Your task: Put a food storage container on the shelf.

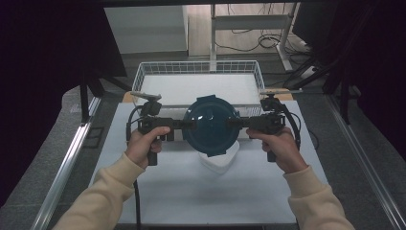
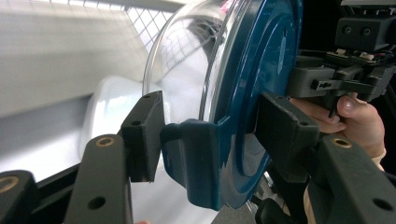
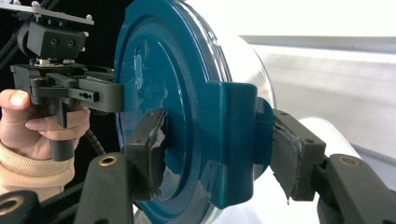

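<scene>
Here, near edge first: two cream sleeves [image 1: 107, 191] come in from 6 o'clock in the high view, each hand on a black tool; left tool [image 1: 187, 124] sits at 9 o'clock of the container, right tool [image 1: 233, 122] at 3 o'clock, both level & pointing inward at each other; the container [image 1: 211, 125], a round clear bowl w/ a dark teal lid, hangs between them, held off the tabletop [image 1: 158, 191], lid up toward the camera; left tool is clamped on the container's side latch, seen in the left gripper view as pads [image 2: 144, 135] pressing either side of the teal latch tab [image 2: 196, 158], one pad on the clear-bowl side, other on the lid face; right tool grips the opposite latch [image 3: 231, 140] the same way in the right gripper view, one worn pad [image 3: 149, 149] on the lid face, other behind the tab; each gripper view also shows the other hand & its tool across the lid; just below the container, at its 6 o'clock, a white bowl-like thing [image 1: 218, 162] rests on the white tabletop, partly hidden; farther off at 12 o'clock a white wire basket [image 1: 158, 72] stands at the tabletop's far edge; beyond it, floor w/ cables [image 1: 261, 40] & table legs.
</scene>
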{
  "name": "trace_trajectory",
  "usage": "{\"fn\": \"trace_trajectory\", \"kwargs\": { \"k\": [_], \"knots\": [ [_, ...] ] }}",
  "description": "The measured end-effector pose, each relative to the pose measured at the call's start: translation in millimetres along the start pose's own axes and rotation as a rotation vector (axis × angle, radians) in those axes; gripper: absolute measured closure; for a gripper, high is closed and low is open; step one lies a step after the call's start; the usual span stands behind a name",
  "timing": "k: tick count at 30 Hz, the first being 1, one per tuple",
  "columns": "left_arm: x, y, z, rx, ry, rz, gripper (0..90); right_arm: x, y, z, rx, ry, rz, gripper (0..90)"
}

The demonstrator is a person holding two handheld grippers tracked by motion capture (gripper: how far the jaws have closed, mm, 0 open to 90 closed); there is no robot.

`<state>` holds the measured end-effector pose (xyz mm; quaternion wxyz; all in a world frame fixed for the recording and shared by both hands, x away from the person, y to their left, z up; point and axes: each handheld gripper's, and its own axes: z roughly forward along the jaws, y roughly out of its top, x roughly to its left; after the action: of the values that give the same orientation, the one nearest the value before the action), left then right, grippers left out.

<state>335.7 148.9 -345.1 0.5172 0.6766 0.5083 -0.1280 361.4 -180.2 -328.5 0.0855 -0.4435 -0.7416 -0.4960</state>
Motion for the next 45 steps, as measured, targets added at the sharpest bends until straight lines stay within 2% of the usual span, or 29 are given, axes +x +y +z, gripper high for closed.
{"fn": "trace_trajectory", "kwargs": {
  "k": [11, 14, 21, 28, 45],
  "knots": [
    [-4.1, 19.7, -9.0, -0.02, 0.013, 0.017, 42.8, 4.3, 20.4, 3.1, -0.014, 0.01, -0.016, 41.0],
    [-3.1, 26.1, -11.1, -0.026, 0.003, 0.02, 42.8, 6.6, 27.9, 2.6, -0.016, 0.006, -0.033, 41.0],
    [-3.9, 44.7, -14.9, -0.02, 0.007, 0.027, 42.4, 9.1, 46.2, 3.7, -0.021, 0.002, -0.051, 41.0],
    [1.2, 60.6, -18.2, -0.03, 0.003, 0.024, 41.8, 11.0, 64.9, 8.4, -0.021, -0.006, -0.064, 41.0],
    [14.8, 100.0, -16.6, -0.035, 0.012, 0.009, 42.1, -4.4, 101.0, 24.4, -0.024, 0.006, -0.044, 41.0]
  ]
}}
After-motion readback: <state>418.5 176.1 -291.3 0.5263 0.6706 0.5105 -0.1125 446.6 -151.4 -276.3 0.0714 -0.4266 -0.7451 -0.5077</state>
